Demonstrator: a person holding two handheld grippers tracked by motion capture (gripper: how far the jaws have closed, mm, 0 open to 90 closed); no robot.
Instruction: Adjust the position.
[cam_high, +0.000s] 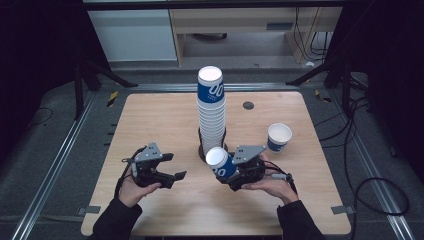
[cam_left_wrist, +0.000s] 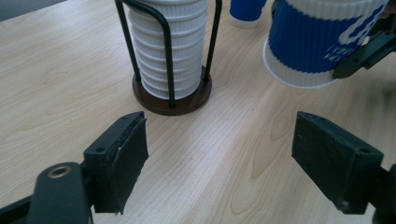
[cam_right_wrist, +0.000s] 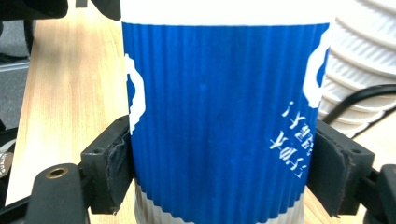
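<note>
Right tool (cam_high: 227, 170) grips a blue cup (cam_high: 221, 163) (tilted) beside the stack (cam_high: 211, 112).

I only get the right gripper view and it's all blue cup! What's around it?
Observer: The right gripper holds that blue cup tilted, just in front of a tall stack of cups in a black wire holder.
Operator: Is there another cup somewhere?
Observer: Yes, one cup stands upright on the table, off to the right of the stack.
Operator: What's the other gripper doing?
Observer: The left gripper has its jaws wide open with nothing between them, pointing at the base of the holder.
</note>
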